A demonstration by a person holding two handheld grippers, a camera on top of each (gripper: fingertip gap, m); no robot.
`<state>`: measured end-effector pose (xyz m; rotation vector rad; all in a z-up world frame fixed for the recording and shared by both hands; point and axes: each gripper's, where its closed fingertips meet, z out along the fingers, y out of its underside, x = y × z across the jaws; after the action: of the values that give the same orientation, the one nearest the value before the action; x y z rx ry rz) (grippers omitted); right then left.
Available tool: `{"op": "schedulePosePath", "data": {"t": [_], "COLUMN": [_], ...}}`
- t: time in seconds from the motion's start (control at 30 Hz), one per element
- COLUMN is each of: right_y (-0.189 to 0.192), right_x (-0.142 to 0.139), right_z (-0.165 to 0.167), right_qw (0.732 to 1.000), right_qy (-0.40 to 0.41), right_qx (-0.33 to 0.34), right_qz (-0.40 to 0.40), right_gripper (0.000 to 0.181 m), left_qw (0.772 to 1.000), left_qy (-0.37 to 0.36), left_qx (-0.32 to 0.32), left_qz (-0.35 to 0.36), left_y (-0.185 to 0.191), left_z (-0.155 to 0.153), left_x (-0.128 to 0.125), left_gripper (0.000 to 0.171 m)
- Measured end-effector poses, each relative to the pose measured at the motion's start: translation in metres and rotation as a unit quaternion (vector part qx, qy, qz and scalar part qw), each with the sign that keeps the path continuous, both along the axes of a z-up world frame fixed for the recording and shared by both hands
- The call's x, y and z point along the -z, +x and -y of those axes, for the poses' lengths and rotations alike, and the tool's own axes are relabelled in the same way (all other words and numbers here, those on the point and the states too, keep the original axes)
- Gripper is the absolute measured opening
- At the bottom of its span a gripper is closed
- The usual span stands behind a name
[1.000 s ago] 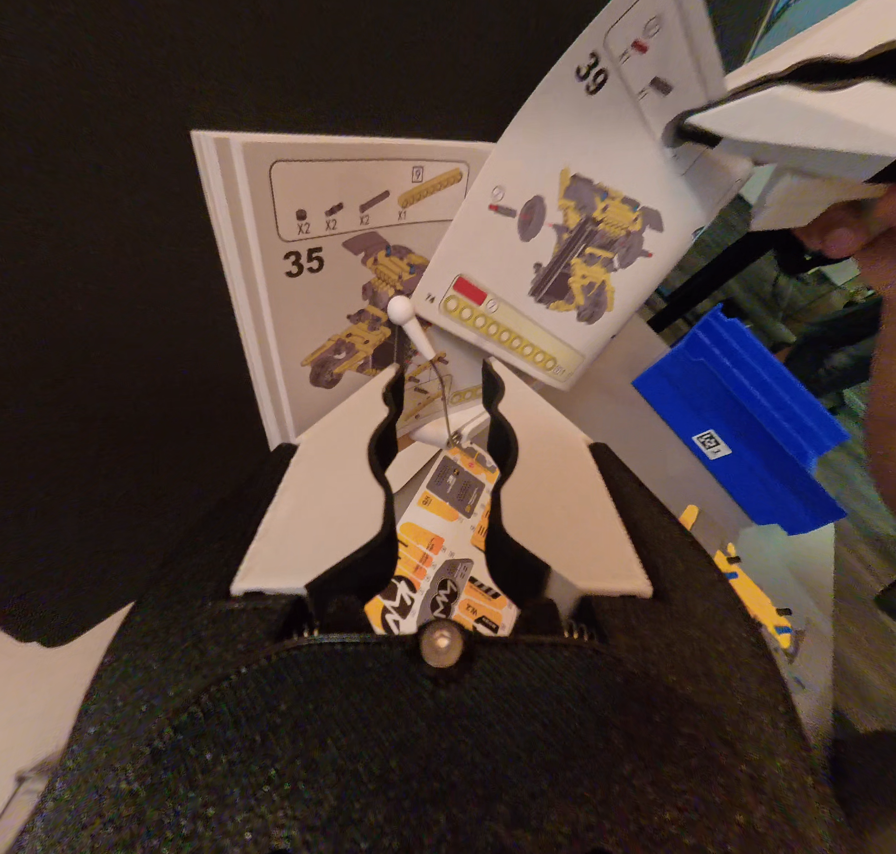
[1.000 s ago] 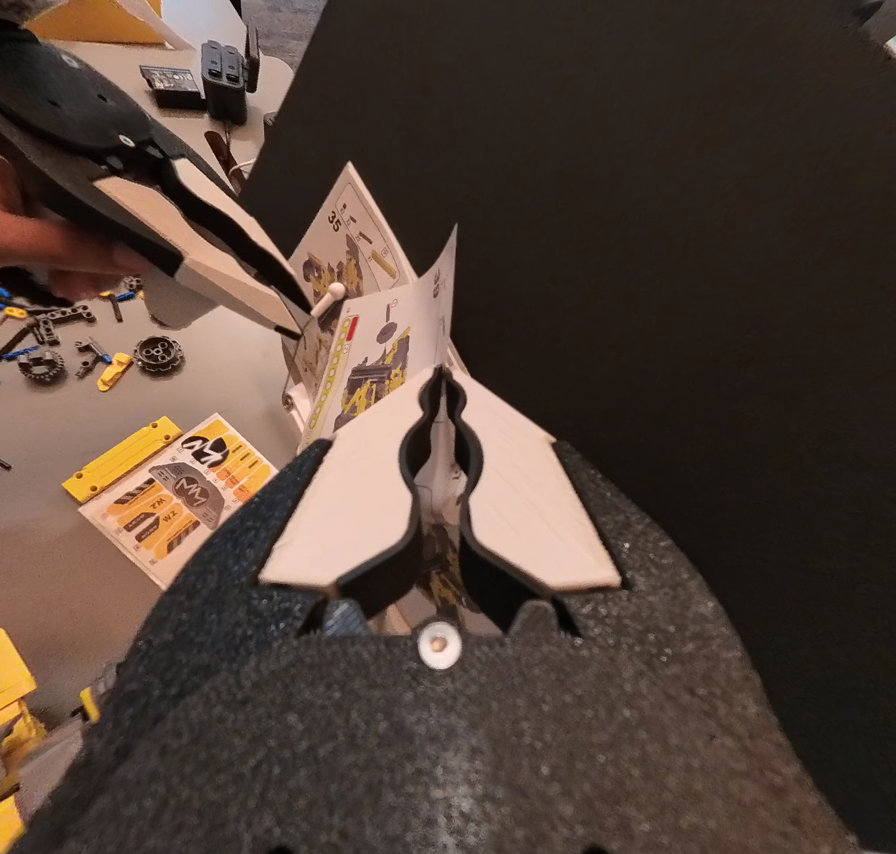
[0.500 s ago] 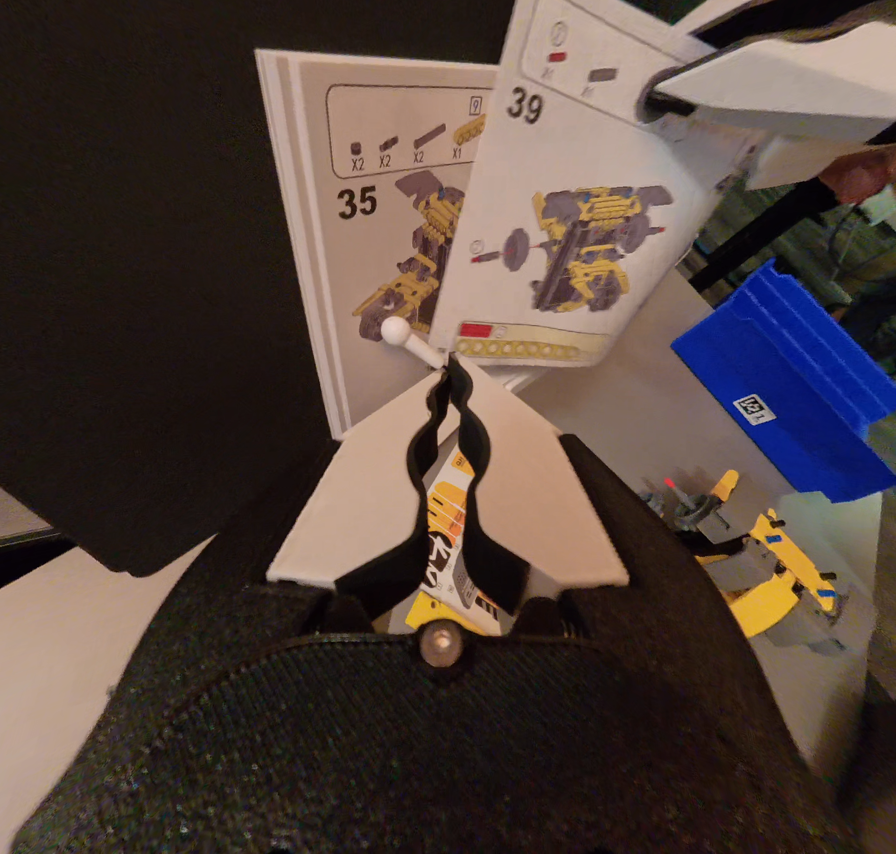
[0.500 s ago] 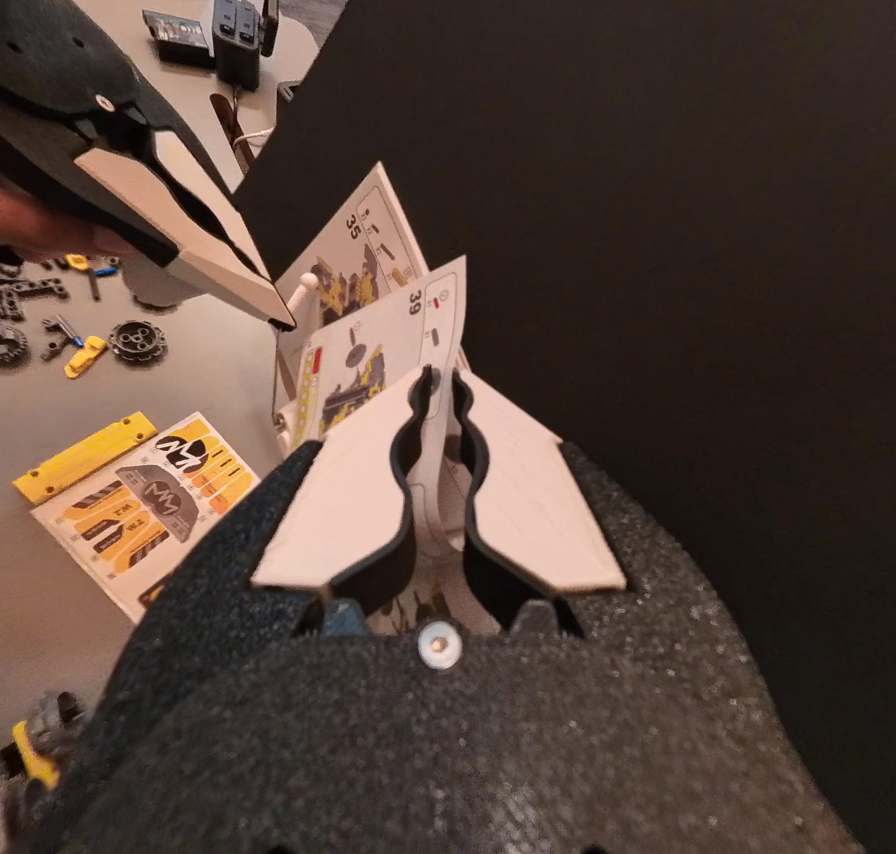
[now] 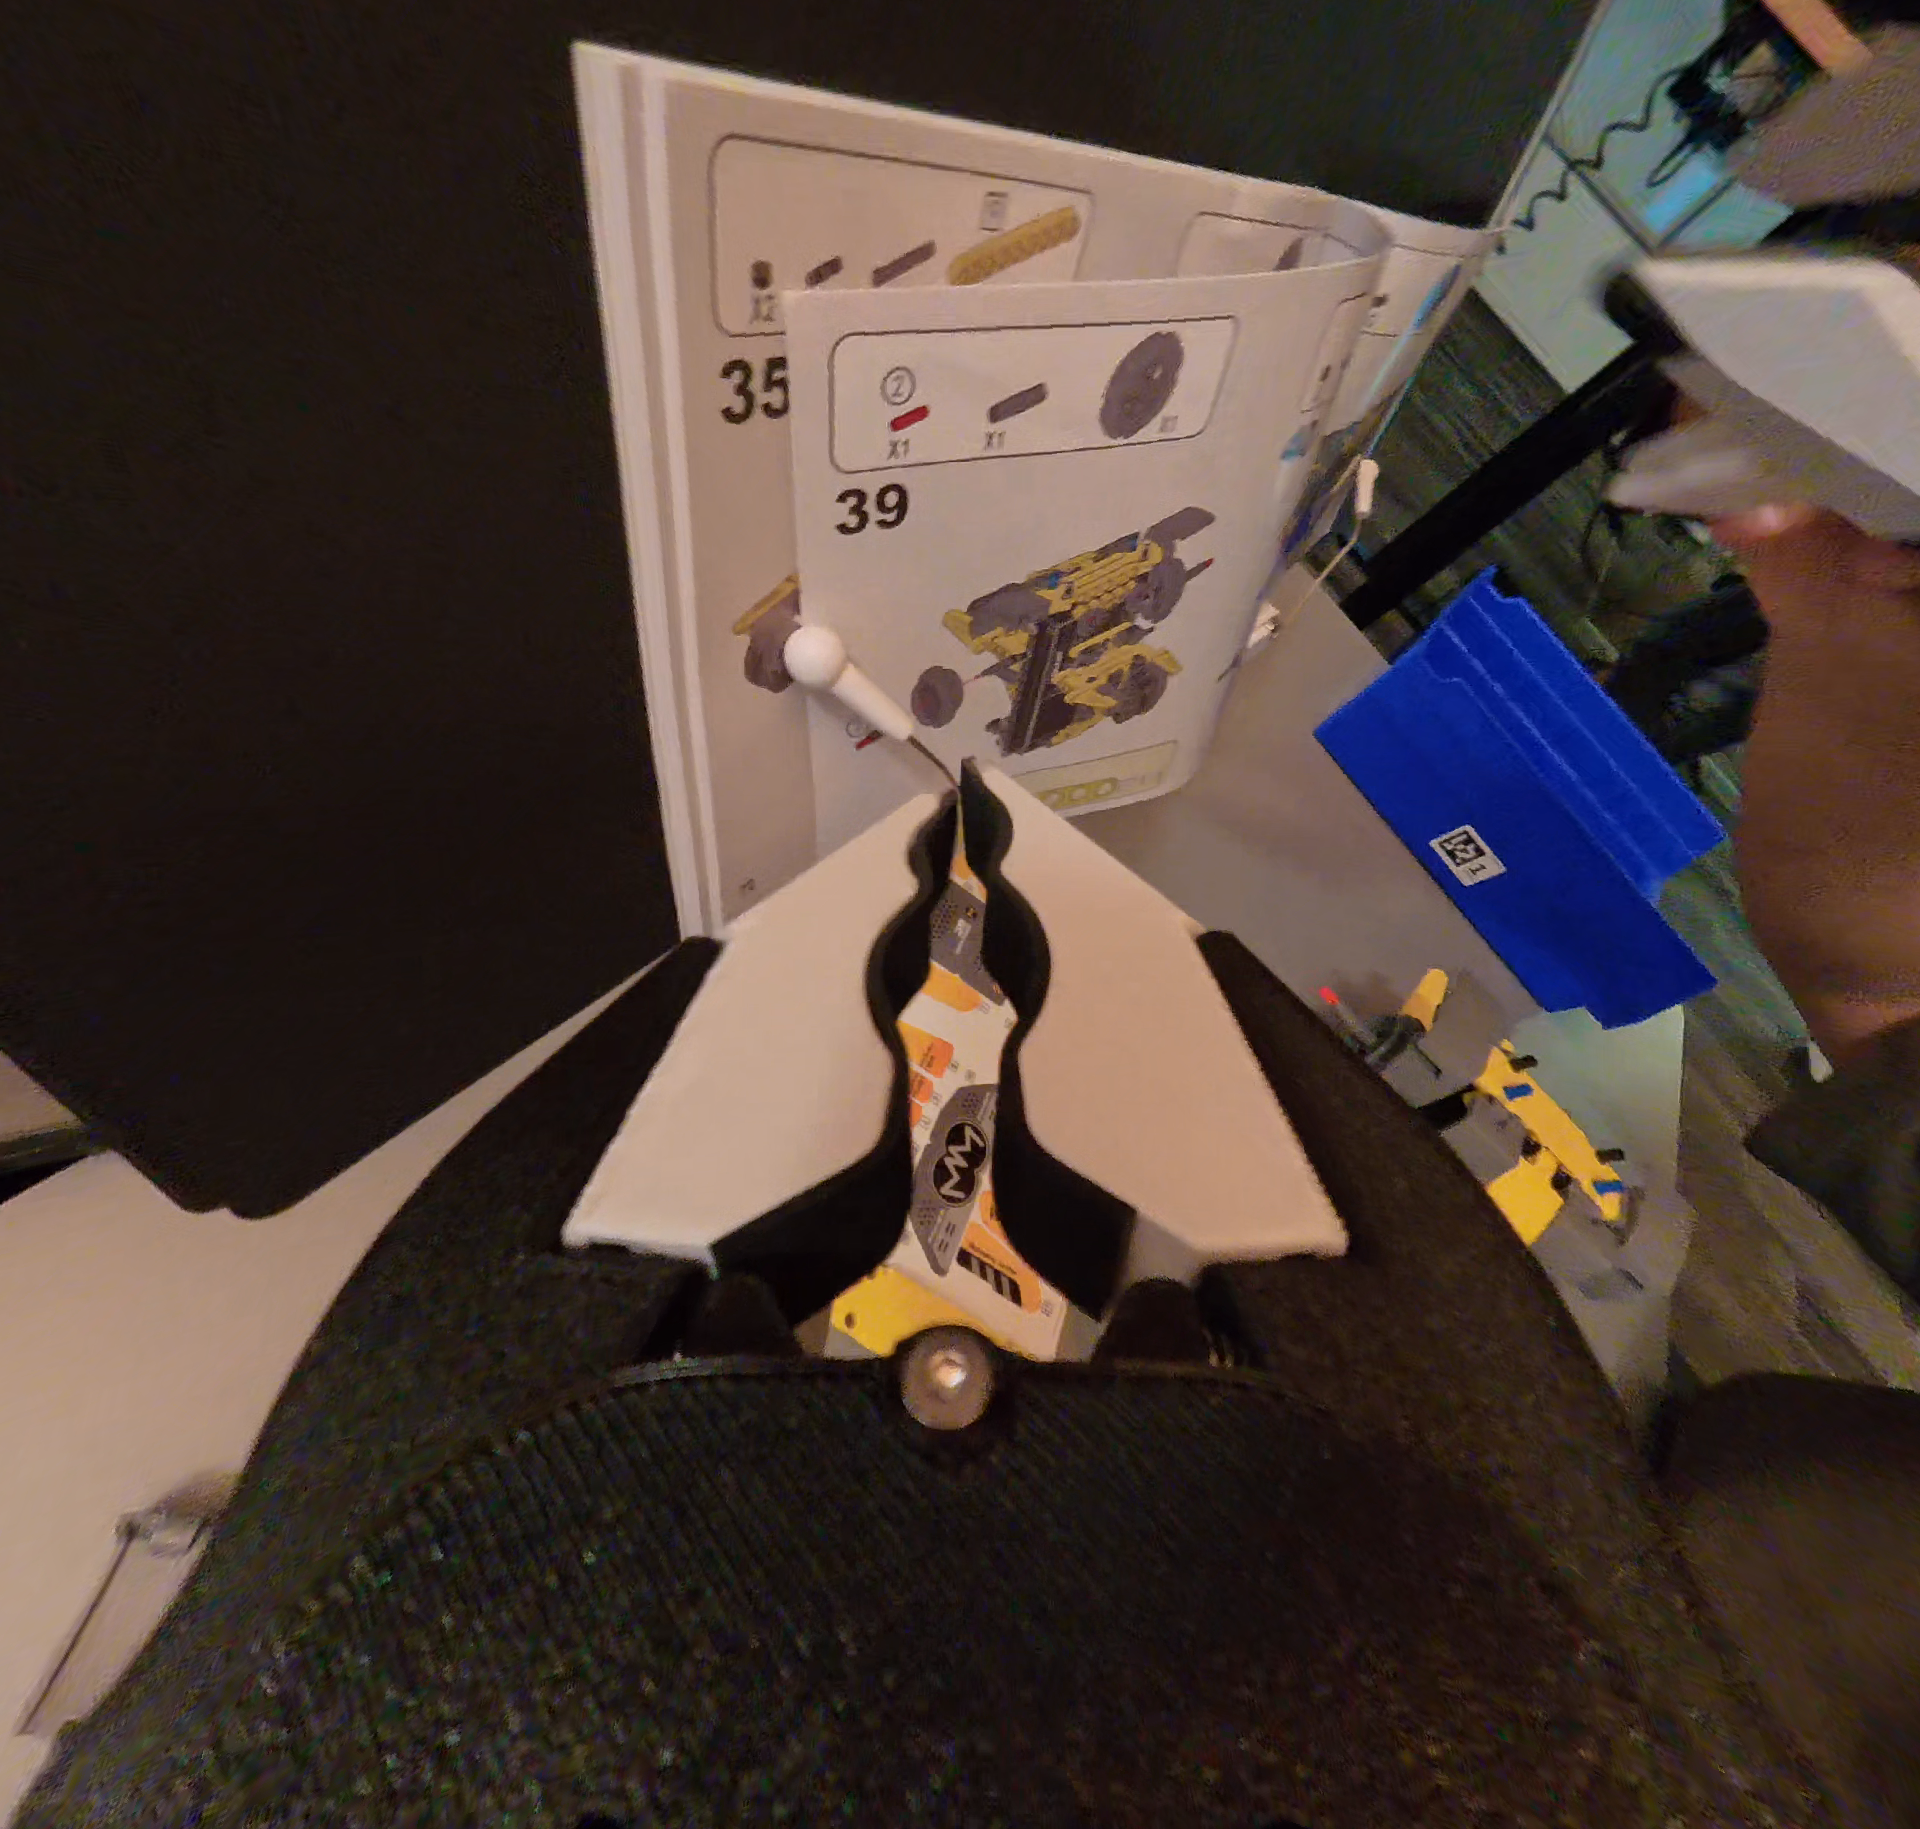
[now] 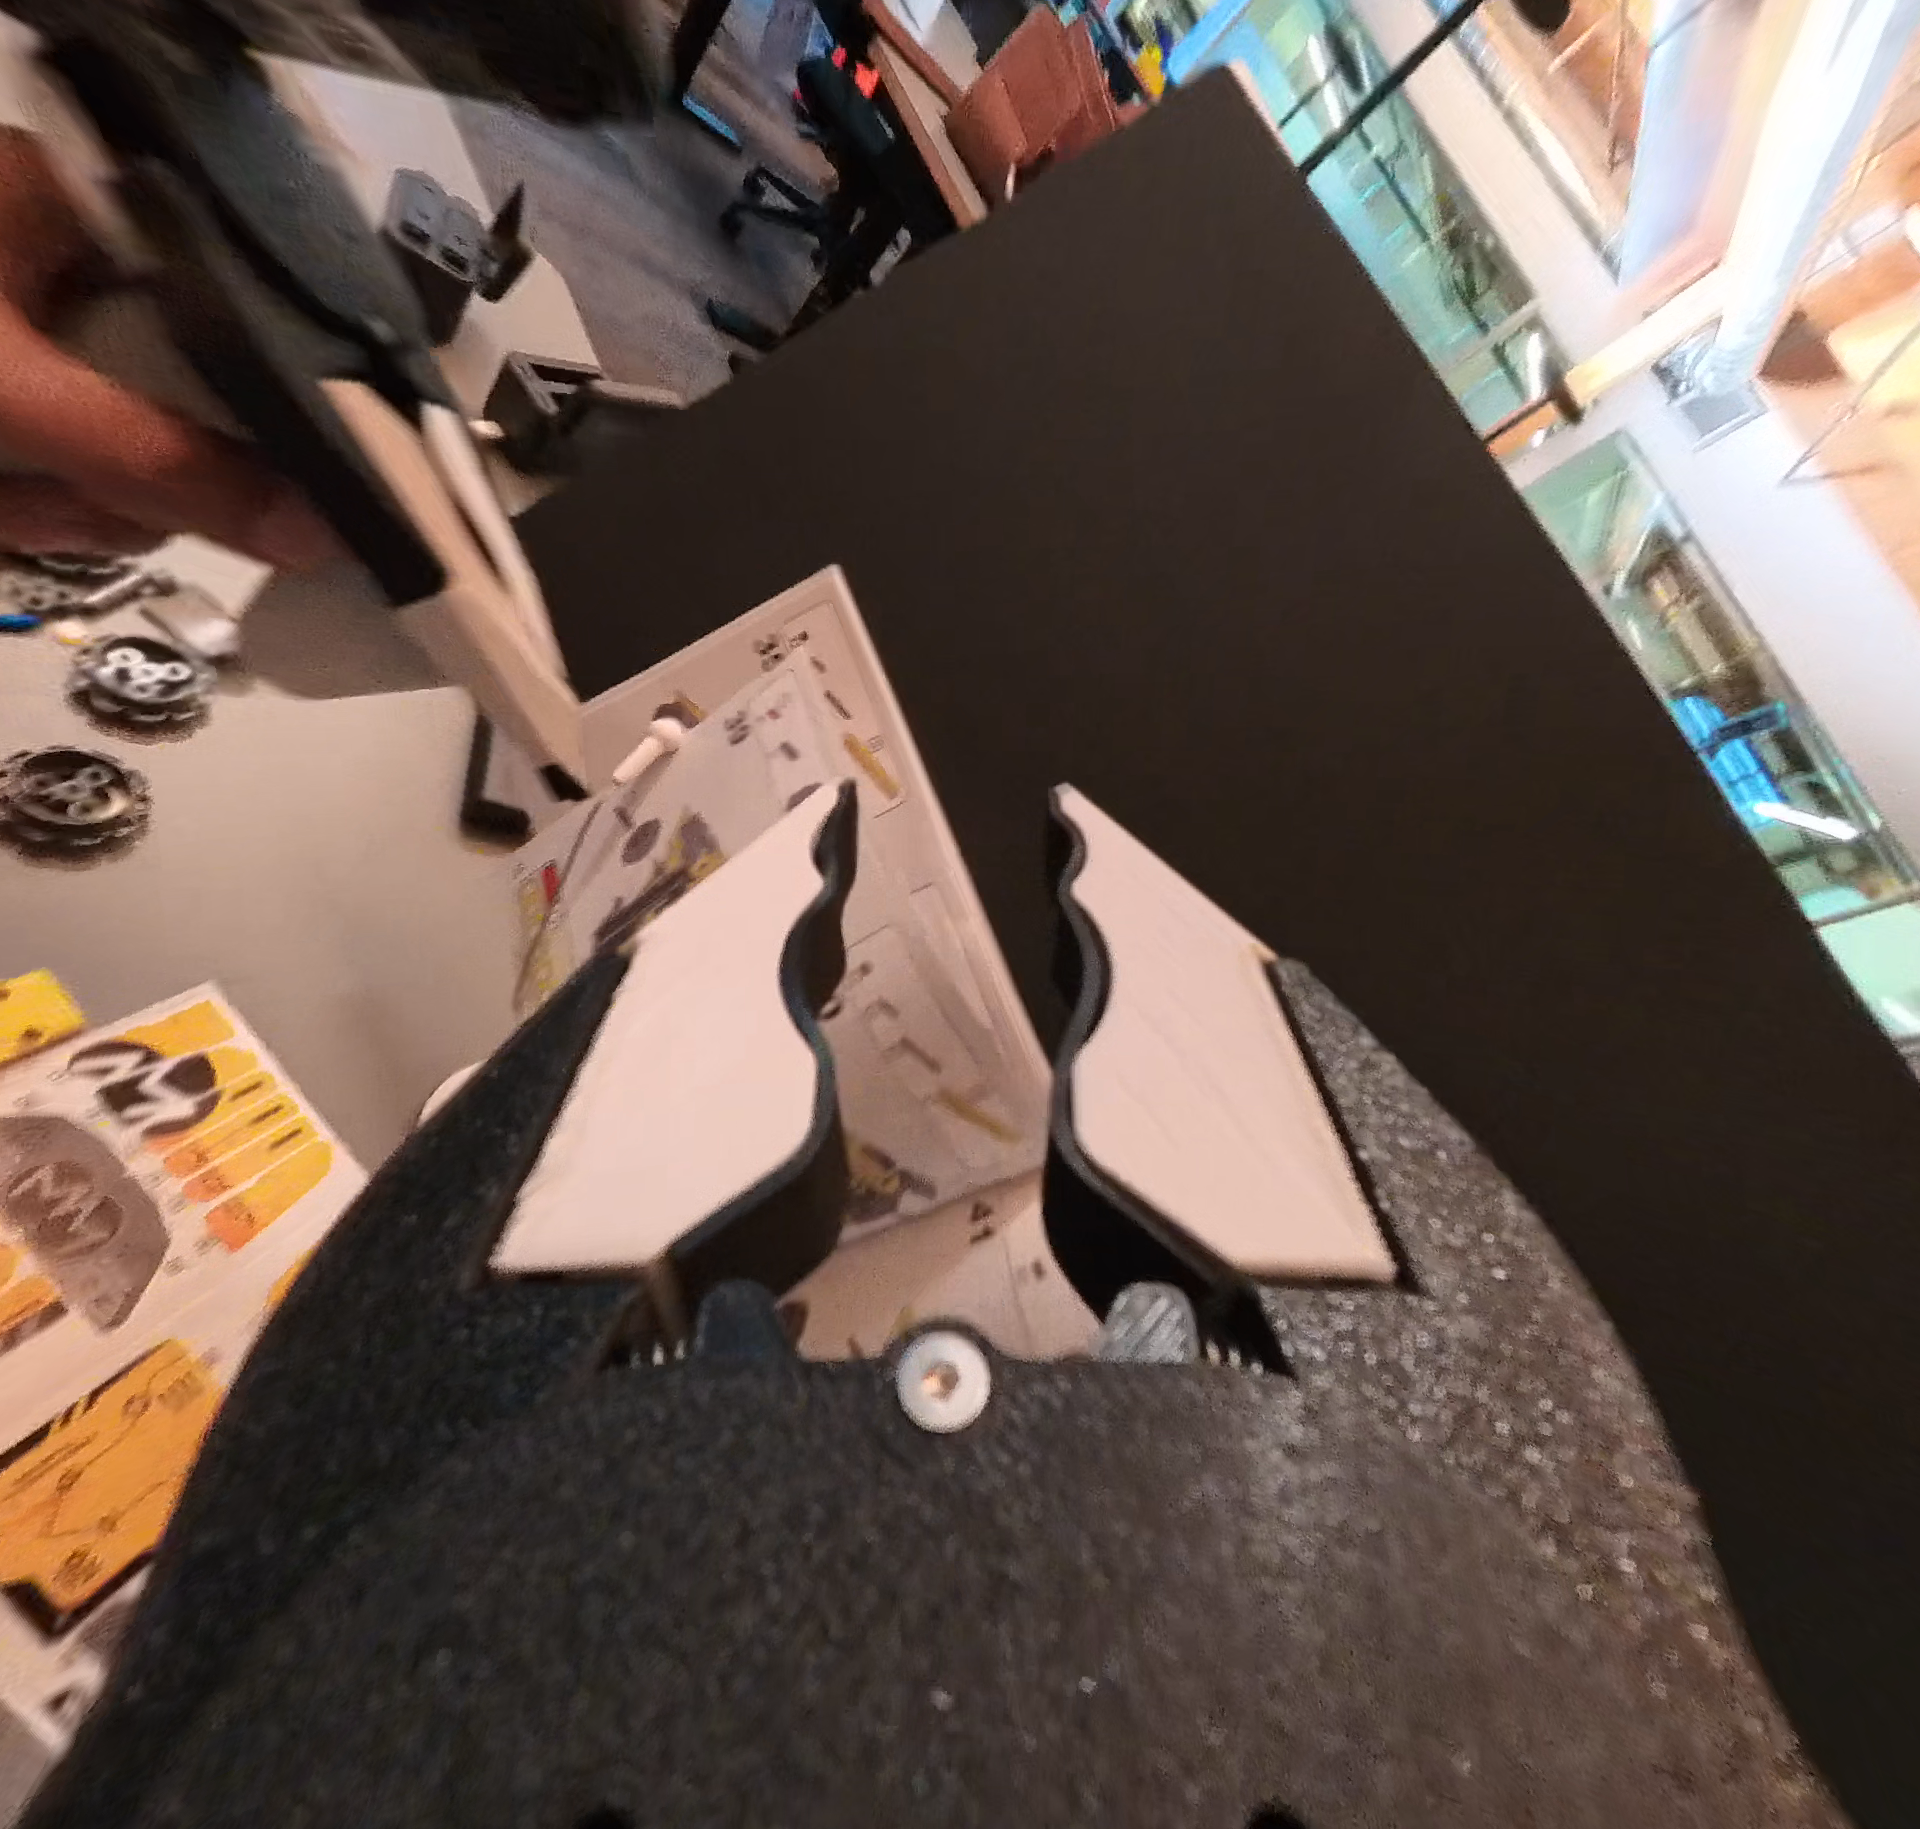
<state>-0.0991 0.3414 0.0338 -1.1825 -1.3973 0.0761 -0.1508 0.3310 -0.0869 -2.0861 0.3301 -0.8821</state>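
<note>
Having let go of the booklet page (image 5: 1029, 553), the right gripper (image 6: 951, 803) is gaping apart while the left gripper (image 5: 961, 792) is pinching a white-tipped wire arm (image 5: 862, 693) together.

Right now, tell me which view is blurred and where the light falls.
Left wrist view: mostly sharp and dim, the instruction booklet lit against a black backdrop, only the right gripper at the edge smeared. Right wrist view: motion-blurred throughout, the sticker sheet soft, bright windows washing out the upper right.

My grippers' rough black housing (image 5: 935, 1571); smooth matt white fingers (image 6: 1195, 1104); matt paper booklet (image 5: 1018, 574); glossy blue plastic bin (image 5: 1507, 823).
</note>
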Motion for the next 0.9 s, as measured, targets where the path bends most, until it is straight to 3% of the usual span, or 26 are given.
{"op": "schedulePosePath", "data": {"t": [0.03,0.07,0.2,0.3,0.5,0.73,0.83,0.9], "right_y": [0.006,0.012,0.037,0.038,0.023,0.015,0.016,0.016], "right_x": [0.006,0.020,0.091,0.115,0.126,0.127,0.127,0.127], "right_z": [0.010,0.020,0.017,0.004,-0.017,-0.023,-0.021,-0.020], "right_qw": [1.000,0.999,0.982,0.975,0.975,0.980,0.980,0.980], "right_qy": [0.001,-0.006,-0.024,0.019,0.042,0.037,0.039,0.040], "right_qx": [-0.011,-0.024,0.016,0.034,0.054,0.055,0.055,0.054], "right_qz": [0.013,0.042,0.186,0.218,0.213,0.189,0.188,0.188], "right_gripper": [0.025,0.001,0.000,0.000,0.000,0.000,0.000,0.000], "left_qw": [1.000,1.000,0.999,0.999,0.998,0.998,0.999,0.998], "left_qy": [-0.003,-0.006,0.002,0.008,0.004,0.018,0.017,-0.010], "left_qx": [-0.010,-0.016,-0.002,-0.044,-0.039,-0.054,-0.019,0.010], "left_qz": [-0.002,0.001,0.037,-0.017,-0.042,-0.041,0.025,0.066], "left_y": [-0.002,-0.003,0.008,0.000,-0.002,-0.020,-0.008,0.003], "left_z": [-0.004,-0.006,-0.007,-0.016,-0.011,-0.004,-0.002,0.000], "left_x": [0.002,0.003,-0.006,0.003,0.007,-0.006,-0.012,-0.009], "left_gripper": [0.009,0.019,0.032,0.015,0.000,0.000,0.000,0.026]}}
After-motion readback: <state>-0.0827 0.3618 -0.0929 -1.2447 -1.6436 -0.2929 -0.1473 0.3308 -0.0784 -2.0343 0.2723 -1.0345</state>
